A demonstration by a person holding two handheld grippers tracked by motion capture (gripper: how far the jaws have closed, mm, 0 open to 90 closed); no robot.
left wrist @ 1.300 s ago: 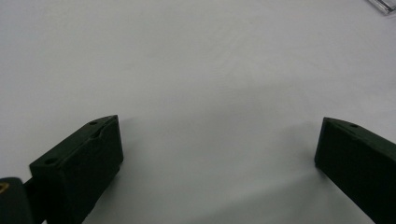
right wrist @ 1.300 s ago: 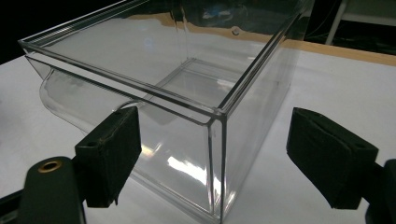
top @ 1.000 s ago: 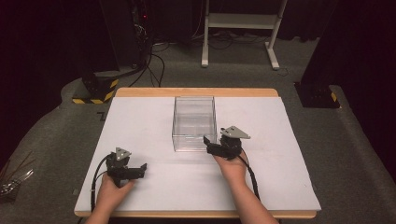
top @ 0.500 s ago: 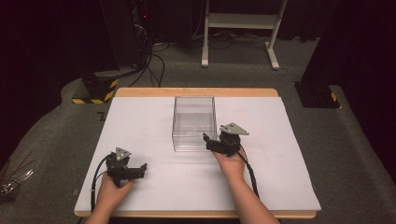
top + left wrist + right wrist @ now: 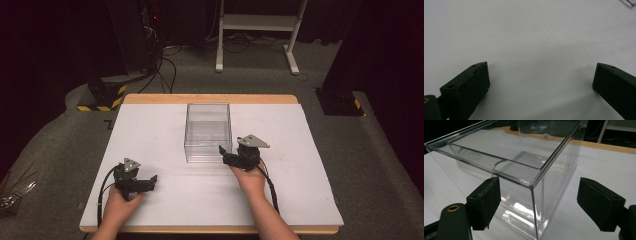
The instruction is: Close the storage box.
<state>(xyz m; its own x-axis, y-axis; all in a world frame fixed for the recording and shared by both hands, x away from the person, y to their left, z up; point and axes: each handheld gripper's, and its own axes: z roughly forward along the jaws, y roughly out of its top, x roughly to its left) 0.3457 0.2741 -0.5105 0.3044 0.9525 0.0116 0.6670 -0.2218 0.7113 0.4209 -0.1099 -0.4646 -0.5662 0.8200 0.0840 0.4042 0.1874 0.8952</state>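
At counter centre sits the clear box point(image 5: 208, 132), untouched; right tongs point(image 5: 537, 203) gape around its five-o'clock corner, probably about to grip. Left tongs point(image 5: 148, 182) idle, spread, at seven o'clock.

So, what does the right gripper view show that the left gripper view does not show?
The right gripper view looks at the clear box up close: its near corner stands between the open right gripper jaws, and the wooden table edge lies behind. The left gripper view has the open left gripper over bare surface, with one box corner at its top right. Both share the white table cover.
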